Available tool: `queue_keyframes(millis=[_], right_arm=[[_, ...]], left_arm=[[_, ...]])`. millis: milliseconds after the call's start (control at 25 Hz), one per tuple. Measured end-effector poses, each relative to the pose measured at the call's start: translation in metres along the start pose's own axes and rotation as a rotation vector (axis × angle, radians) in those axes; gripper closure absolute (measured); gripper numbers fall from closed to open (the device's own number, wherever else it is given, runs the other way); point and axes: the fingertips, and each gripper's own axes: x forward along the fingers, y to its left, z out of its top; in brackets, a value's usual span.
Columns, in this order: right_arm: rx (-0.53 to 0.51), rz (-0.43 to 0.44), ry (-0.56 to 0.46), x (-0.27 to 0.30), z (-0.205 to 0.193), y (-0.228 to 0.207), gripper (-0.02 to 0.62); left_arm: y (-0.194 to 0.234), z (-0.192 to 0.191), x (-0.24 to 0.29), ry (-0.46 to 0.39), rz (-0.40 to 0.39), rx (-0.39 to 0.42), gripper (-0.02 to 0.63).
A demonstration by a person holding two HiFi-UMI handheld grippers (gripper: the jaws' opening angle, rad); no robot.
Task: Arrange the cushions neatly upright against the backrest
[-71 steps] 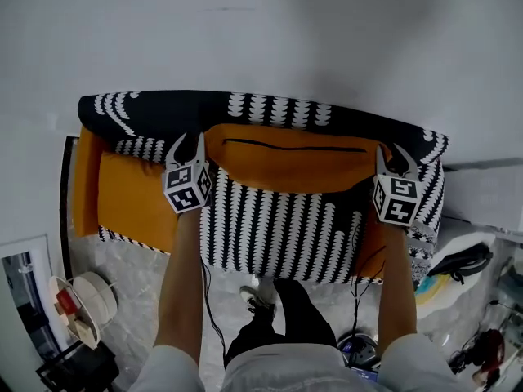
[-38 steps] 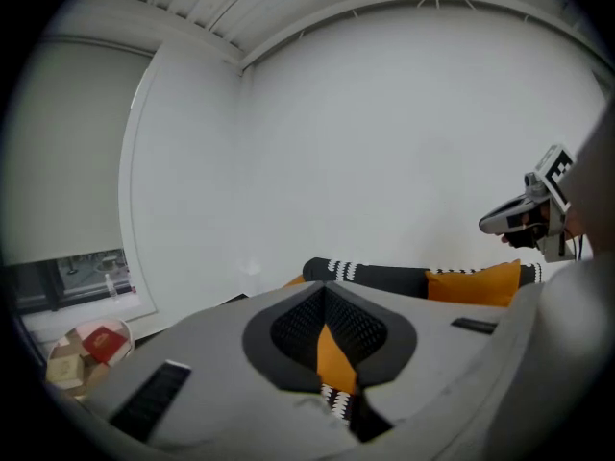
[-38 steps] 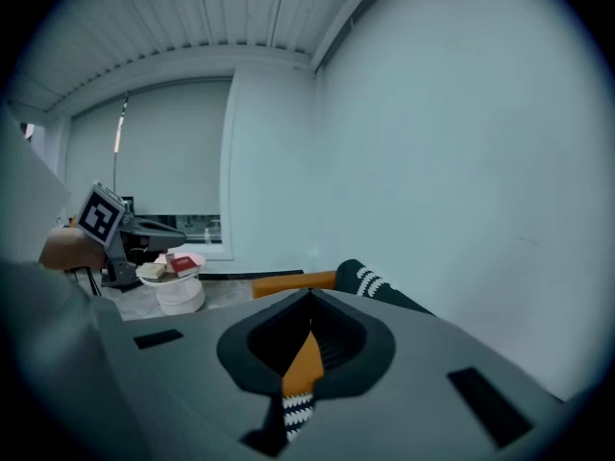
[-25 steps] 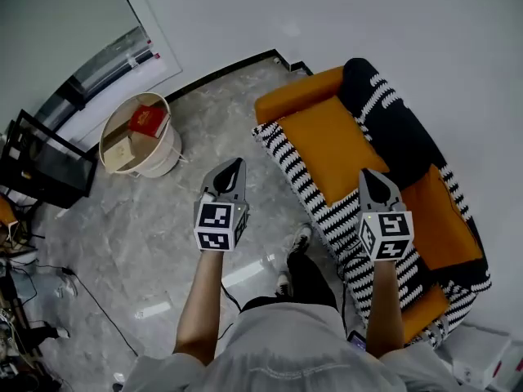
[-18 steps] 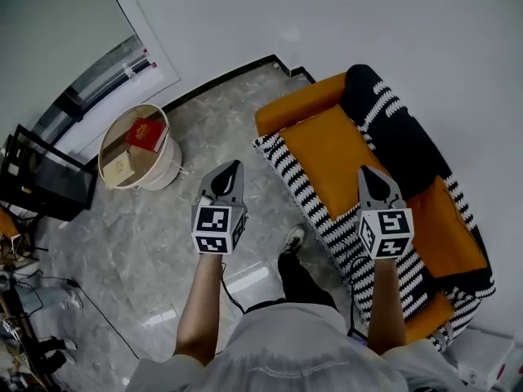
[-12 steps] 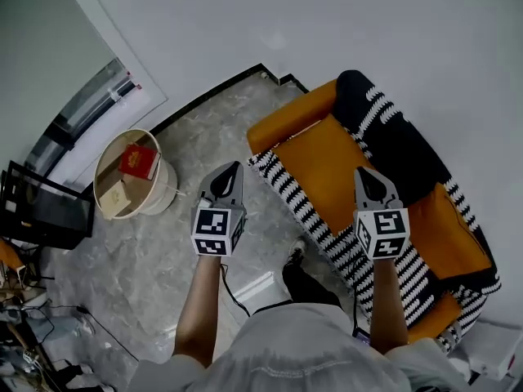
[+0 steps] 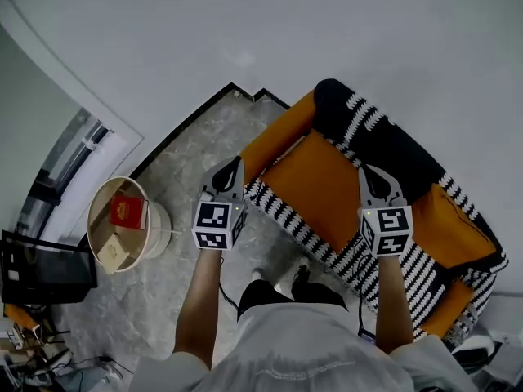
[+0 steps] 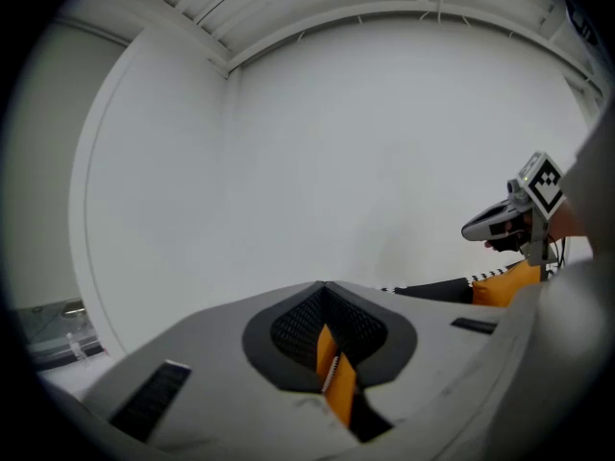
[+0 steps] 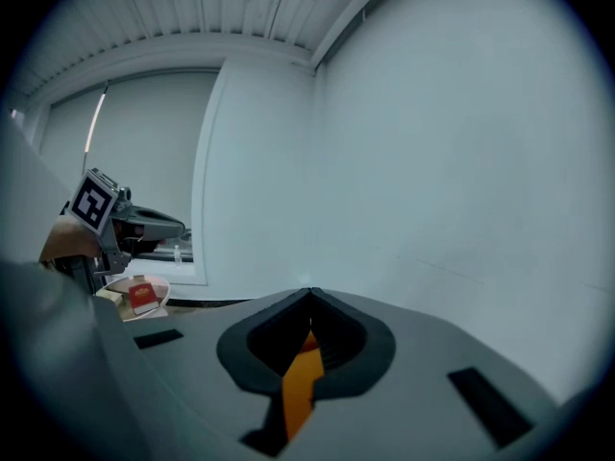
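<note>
White walls [image 7: 163, 39] met a grey marble floor [image 7: 184, 158], where a sofa [image 7: 327, 243] in a black-and-white cover stood at an angle on the right. One orange cushion [image 7: 453, 229] leaned on the dark backrest [image 7: 384, 145] toward the sofa's right end, beside the bare orange seat [image 7: 319, 182]. The left gripper [image 7: 233, 164] hung over the floor just beside the sofa's left end, jaws together and nothing between them. The right gripper [image 7: 372, 174] hung above the seat, well apart from the cushion, jaws likewise pressed together and empty. To the left stood a pale basket [image 7: 157, 219] with a red box [image 7: 128, 211] inside.
</note>
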Motion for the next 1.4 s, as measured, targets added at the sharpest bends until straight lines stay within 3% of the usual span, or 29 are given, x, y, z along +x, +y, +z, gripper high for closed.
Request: queue_keyframes(millis=[320, 800, 1040, 1400], right_arm=[[0.07, -0.164, 0.058, 0.01, -0.003, -0.006, 0.592], [0.26, -0.446, 0.133, -0.005, -0.075, -0.014, 0.592], [0.326, -0.533, 0.184, -0.03, -0.136, -0.019, 0.592], [0.456, -0.622, 0.337, -0.043, -0.273, -0.029, 0.591]], left_arm=[[0.019, -0.018, 0.059, 0.044, -0.161, -0.015, 0.586], [0.007, -0.067, 0.133, 0.144, -0.43, 0.049, 0.586], [-0.013, -0.109, 0.155, 0.203, -0.516, 0.072, 0.586], [-0.038, -0.209, 0.197, 0.326, -0.527, 0.096, 0.567]])
